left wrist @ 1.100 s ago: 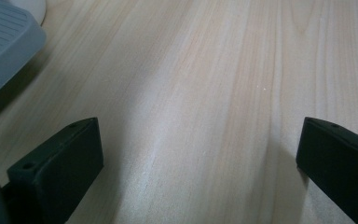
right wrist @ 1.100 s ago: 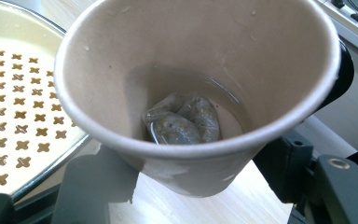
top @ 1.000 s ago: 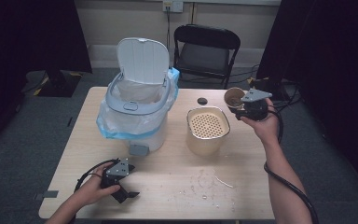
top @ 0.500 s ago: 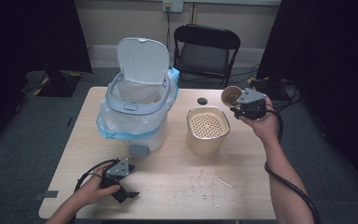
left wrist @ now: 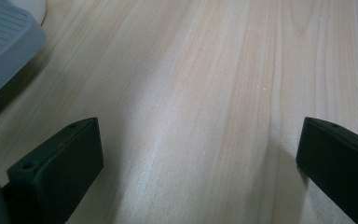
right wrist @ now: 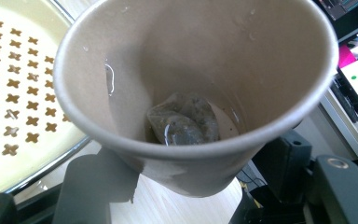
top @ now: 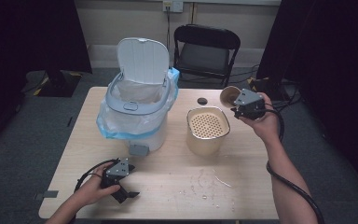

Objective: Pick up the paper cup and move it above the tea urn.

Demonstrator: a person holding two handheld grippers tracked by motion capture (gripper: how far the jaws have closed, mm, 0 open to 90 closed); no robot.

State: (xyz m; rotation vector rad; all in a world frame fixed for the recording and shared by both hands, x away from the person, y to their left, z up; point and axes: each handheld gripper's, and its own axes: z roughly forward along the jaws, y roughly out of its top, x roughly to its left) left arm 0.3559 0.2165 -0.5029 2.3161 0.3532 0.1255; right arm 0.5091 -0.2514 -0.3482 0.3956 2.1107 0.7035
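Holding a paper cup [right wrist: 191, 93] with its wet teabag [right wrist: 184, 122] undumped, right tongs [top: 237, 103] were clamped beside the strainer [top: 208, 126]; left tongs [top: 125, 193] rested wide open — empty.

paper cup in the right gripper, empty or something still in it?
Not empty. The right gripper view shows a wet tea bag at the bottom of the paper cup, with droplets on the inner wall.
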